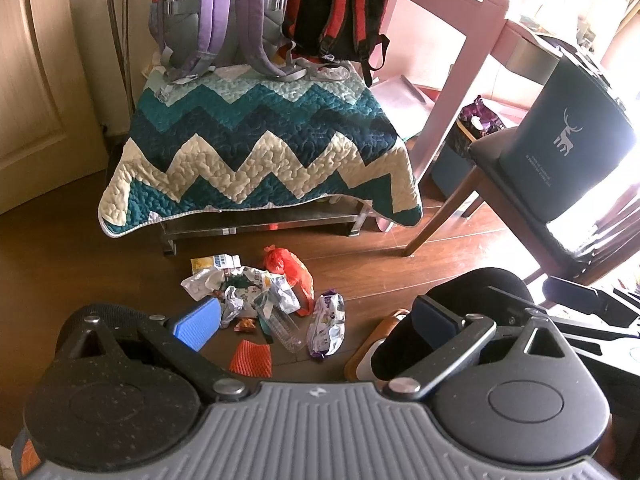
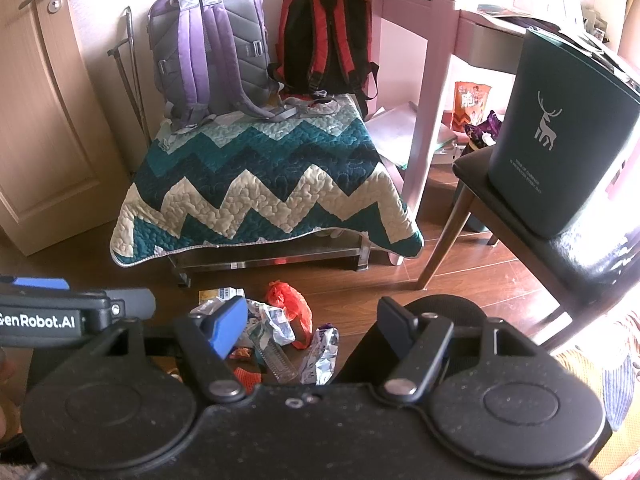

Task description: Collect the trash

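Trash pile [image 1: 264, 304] is spread on the wood floor [image 1: 400, 272], just before the front edge of the quilt-covered bench [image 1: 260, 148]. Left gripper [image 1: 316, 320] and right gripper [image 2: 312, 328] are held above it, fingers wide apart, nothing clamped. Dark bin [image 2: 560, 136] is seen on a chair [image 2: 480, 176], right.

Your trash pile [image 1: 264, 300] lies on the wood floor: crumpled foil wrappers, a clear bottle. A red bag [image 1: 289, 270] sits at its far edge.
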A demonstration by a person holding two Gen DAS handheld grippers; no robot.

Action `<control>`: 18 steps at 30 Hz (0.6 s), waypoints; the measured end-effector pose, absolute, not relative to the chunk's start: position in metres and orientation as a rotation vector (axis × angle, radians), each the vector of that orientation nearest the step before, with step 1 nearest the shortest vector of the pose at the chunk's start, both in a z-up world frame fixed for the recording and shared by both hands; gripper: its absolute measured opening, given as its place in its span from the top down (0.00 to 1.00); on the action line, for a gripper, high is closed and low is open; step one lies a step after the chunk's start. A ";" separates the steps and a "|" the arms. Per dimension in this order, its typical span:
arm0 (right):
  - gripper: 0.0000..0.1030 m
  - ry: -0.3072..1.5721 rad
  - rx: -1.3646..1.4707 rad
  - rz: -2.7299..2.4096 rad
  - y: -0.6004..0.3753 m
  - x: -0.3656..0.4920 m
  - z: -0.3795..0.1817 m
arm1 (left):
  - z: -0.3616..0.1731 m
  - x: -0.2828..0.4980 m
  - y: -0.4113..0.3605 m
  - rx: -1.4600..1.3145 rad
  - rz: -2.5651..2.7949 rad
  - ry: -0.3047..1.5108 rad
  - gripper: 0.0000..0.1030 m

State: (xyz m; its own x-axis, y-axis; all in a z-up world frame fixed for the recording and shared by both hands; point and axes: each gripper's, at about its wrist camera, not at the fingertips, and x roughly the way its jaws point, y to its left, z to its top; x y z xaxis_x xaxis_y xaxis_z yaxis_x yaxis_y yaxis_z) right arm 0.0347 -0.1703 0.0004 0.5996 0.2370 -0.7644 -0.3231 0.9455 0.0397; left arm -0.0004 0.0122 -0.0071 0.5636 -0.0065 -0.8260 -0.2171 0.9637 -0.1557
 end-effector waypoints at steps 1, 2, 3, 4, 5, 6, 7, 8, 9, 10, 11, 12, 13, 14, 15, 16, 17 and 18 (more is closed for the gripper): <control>0.30 0.869 -0.107 0.325 -0.170 0.035 0.000 | -0.007 0.000 0.012 -0.251 0.126 0.967 0.00; 0.30 0.871 -0.107 0.325 -0.171 0.035 0.001 | -0.007 0.000 0.012 -0.250 0.126 0.966 0.00; 0.30 0.870 -0.106 0.325 -0.169 0.035 0.000 | -0.007 0.000 0.012 -0.251 0.126 0.967 0.00; 0.30 0.870 -0.106 0.325 -0.170 0.035 0.001 | -0.007 0.000 0.012 -0.252 0.126 0.966 0.00; 0.30 0.870 -0.107 0.325 -0.169 0.034 0.000 | -0.007 0.000 0.012 -0.252 0.126 0.966 0.00; 0.30 0.870 -0.107 0.325 -0.170 0.034 0.001 | -0.006 0.000 0.012 -0.252 0.126 0.966 0.00; 0.30 0.870 -0.107 0.326 -0.170 0.035 0.001 | -0.006 0.000 0.012 -0.252 0.126 0.965 0.00; 0.30 0.870 -0.108 0.326 -0.170 0.035 0.001 | -0.006 0.000 0.012 -0.252 0.126 0.965 0.00; 0.30 0.870 -0.108 0.325 -0.170 0.034 0.001 | -0.006 0.000 0.012 -0.252 0.126 0.965 0.00; 0.30 0.870 -0.107 0.326 -0.170 0.034 0.001 | -0.006 0.000 0.012 -0.252 0.127 0.965 0.00; 0.30 0.870 -0.108 0.326 -0.170 0.034 0.001 | -0.006 0.000 0.012 -0.253 0.127 0.965 0.00; 0.30 0.870 -0.108 0.326 -0.170 0.034 0.001 | -0.006 0.000 0.012 -0.253 0.127 0.965 0.00; 0.30 0.870 -0.109 0.326 -0.169 0.034 0.001 | -0.006 0.000 0.012 -0.253 0.127 0.965 0.00; 0.30 0.869 -0.108 0.326 -0.170 0.034 0.001 | -0.006 0.001 0.011 -0.254 0.126 0.965 0.00; 0.30 0.870 -0.108 0.326 -0.169 0.034 0.000 | -0.006 0.000 0.011 -0.253 0.127 0.964 0.00; 0.30 0.871 -0.109 0.326 -0.169 0.035 0.000 | -0.006 0.000 0.011 -0.252 0.128 0.964 0.00; 0.30 0.870 -0.108 0.326 -0.170 0.034 0.001 | -0.006 0.000 0.011 -0.252 0.127 0.964 0.00; 0.30 0.872 -0.108 0.326 -0.170 0.034 0.000 | -0.006 -0.001 0.012 -0.253 0.127 0.964 0.00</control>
State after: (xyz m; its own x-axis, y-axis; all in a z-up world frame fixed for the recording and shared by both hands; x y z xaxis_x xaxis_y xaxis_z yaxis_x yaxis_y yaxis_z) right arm 0.0344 -0.1698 0.0004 0.5976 0.2368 -0.7660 -0.3240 0.9452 0.0395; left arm -0.0006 0.0116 -0.0061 0.5658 -0.0058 -0.8245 -0.2185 0.9632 -0.1567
